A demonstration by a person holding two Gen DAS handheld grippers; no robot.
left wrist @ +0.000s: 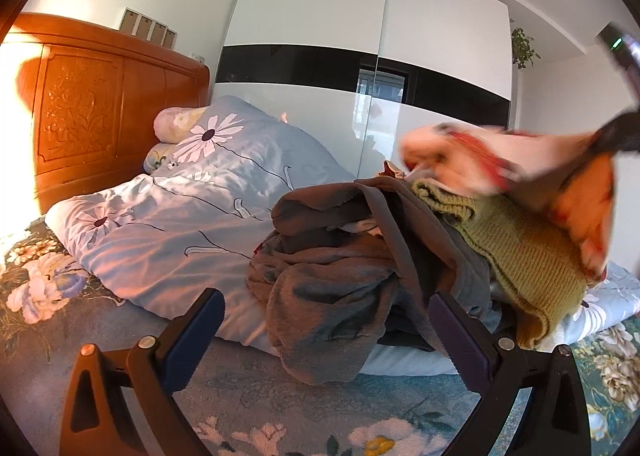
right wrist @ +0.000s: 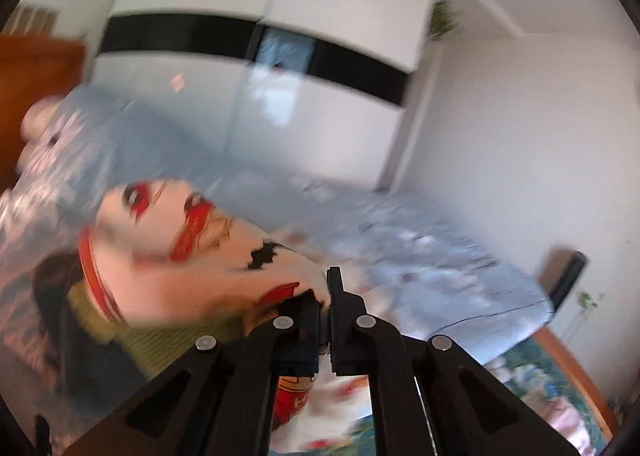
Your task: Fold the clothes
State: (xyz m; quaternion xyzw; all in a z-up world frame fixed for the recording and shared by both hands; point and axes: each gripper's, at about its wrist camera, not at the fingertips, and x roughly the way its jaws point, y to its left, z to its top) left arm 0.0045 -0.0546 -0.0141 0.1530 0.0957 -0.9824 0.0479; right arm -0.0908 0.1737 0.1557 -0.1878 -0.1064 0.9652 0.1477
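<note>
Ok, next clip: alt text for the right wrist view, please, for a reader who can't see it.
The right gripper, jaws closed, pinches a white garment with red and black print and holds it above an olive green knit on a clothes pile. Behind, blurred by motion, are a pale blue floral duvet and a white wardrobe with a black band.

A pile of clothes (left wrist: 360,256) lies on the bed (left wrist: 52,304), right of the quilt (left wrist: 192,208). Pillows (left wrist: 176,124) sit behind the quilt, against the headboard (left wrist: 100,104). The wardrobe (left wrist: 360,56) stands behind the bed.
</note>
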